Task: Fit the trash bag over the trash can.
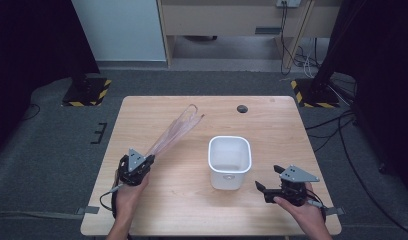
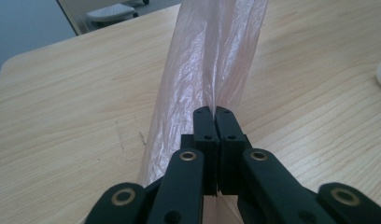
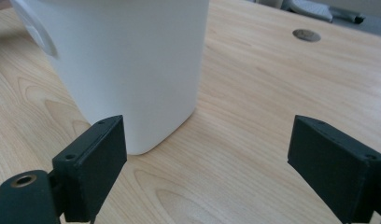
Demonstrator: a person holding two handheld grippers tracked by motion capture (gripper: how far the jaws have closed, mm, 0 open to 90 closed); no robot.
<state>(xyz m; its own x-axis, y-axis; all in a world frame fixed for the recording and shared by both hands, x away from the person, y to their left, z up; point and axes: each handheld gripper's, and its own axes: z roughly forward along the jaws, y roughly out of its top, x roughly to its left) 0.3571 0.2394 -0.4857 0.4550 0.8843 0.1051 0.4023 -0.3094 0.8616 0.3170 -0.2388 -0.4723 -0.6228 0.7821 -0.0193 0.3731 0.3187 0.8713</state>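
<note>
Plastic bag (image 1: 174, 131), thin and pinkish, stretches from centre left toward the upper middle of the high view, pinched by the left hand-held gripper (image 1: 148, 159); the white bin (image 1: 230, 161) stands at centre on the counter (image 1: 272, 135), the right hand-held gripper (image 1: 266, 181) lower right. In the left gripper view, jaws clamp together on the bag. In the right gripper view, jaws stand wide apart, holding nothing, the bin at upper left

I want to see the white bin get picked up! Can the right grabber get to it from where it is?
Probably yes. The right gripper has its jaws wide open just beside the white bin, with bare table between them. The plastic bag lies on the bin's other side, out of the way.
</note>
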